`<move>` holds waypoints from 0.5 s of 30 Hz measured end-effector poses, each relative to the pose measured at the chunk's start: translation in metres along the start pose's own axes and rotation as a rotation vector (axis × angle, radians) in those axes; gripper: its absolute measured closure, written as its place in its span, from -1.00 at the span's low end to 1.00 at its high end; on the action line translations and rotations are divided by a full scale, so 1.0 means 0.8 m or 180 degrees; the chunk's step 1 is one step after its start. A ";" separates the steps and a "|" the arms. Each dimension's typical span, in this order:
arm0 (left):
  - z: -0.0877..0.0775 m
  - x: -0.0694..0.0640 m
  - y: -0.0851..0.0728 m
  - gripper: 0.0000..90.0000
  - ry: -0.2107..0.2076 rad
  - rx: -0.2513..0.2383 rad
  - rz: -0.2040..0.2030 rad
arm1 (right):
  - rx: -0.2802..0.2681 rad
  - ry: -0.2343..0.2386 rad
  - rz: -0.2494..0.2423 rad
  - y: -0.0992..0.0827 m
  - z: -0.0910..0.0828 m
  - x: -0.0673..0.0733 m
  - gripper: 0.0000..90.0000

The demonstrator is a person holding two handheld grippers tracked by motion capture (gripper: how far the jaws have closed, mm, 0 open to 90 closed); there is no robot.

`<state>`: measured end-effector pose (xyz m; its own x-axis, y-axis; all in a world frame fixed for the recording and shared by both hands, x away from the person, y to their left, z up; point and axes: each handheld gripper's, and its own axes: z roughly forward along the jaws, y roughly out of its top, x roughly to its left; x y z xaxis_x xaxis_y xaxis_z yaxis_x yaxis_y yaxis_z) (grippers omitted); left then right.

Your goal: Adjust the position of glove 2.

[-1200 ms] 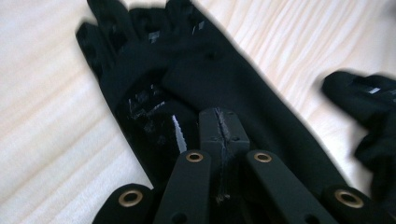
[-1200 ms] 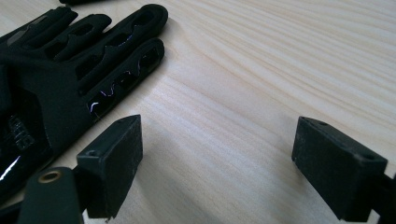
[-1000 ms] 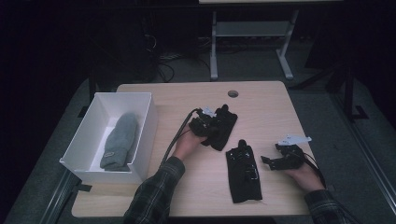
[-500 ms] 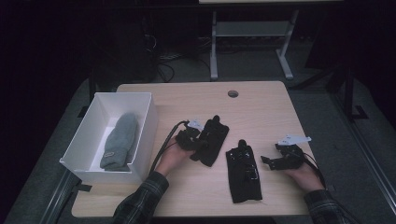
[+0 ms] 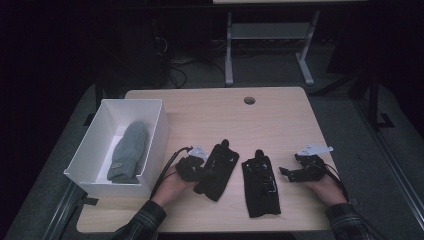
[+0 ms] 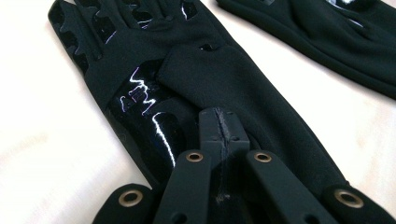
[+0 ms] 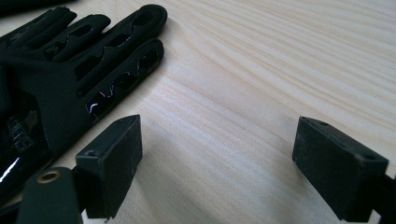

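Left gripper (image 5: 200, 169): jaws pressed together on the cuff end of a black glove (image 5: 216, 170), pinching the fabric, as the left gripper view shows (image 6: 219, 135). The held glove (image 6: 187, 84) lies flat on the counter (image 5: 210, 110) with its fingers pointing away from the person. Compared with the frame a second earlier, this gripper and its glove sit nearer the person and further toward the white box (image 5: 155, 125); the glove, then near the counter's middle, now lies just beside the second glove, not touching it.

Right gripper (image 5: 295, 172): jaws spread wide with nothing between them, bare wood visible in the gap in the right gripper view (image 7: 215, 168). It rests in the same place as in the earlier frames, near the right side of the second black glove (image 5: 261, 182). That glove (image 7: 70, 70) lies flat on the counter, unmoved.

White box: stands at the counter's left edge and holds a grey mitten (image 5: 127, 152), unchanged.
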<state>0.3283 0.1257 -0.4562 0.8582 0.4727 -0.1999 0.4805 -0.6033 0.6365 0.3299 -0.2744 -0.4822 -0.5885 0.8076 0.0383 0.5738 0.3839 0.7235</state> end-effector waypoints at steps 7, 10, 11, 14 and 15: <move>-0.015 -0.017 -0.011 0.75 0.0037 -0.0043 0.0029 | 0.0001 -0.0003 -0.0001 0.000 0.000 0.000 -0.65; -0.025 -0.010 0.002 0.63 0.0173 -0.0246 -0.0018 | -0.0007 -0.0008 -0.0015 0.000 0.000 0.000 -0.65; -0.028 -0.004 0.007 0.61 0.0237 -0.0323 -0.0083 | -0.0006 -0.0009 -0.0014 0.000 0.000 0.000 -0.65; -0.028 0.010 0.014 0.54 0.0404 -0.0357 -0.0193 | -0.0004 -0.0010 -0.0015 0.000 0.000 0.000 -0.65; -0.027 0.015 0.013 0.51 0.0456 -0.0359 -0.0244 | -0.0005 -0.0010 -0.0016 0.000 0.000 0.000 -0.65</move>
<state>0.3401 0.1386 -0.4359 0.7816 0.6060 -0.1480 0.5134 -0.4901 0.7044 0.3303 -0.2744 -0.4823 -0.5896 0.8071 0.0325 0.5700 0.3872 0.7247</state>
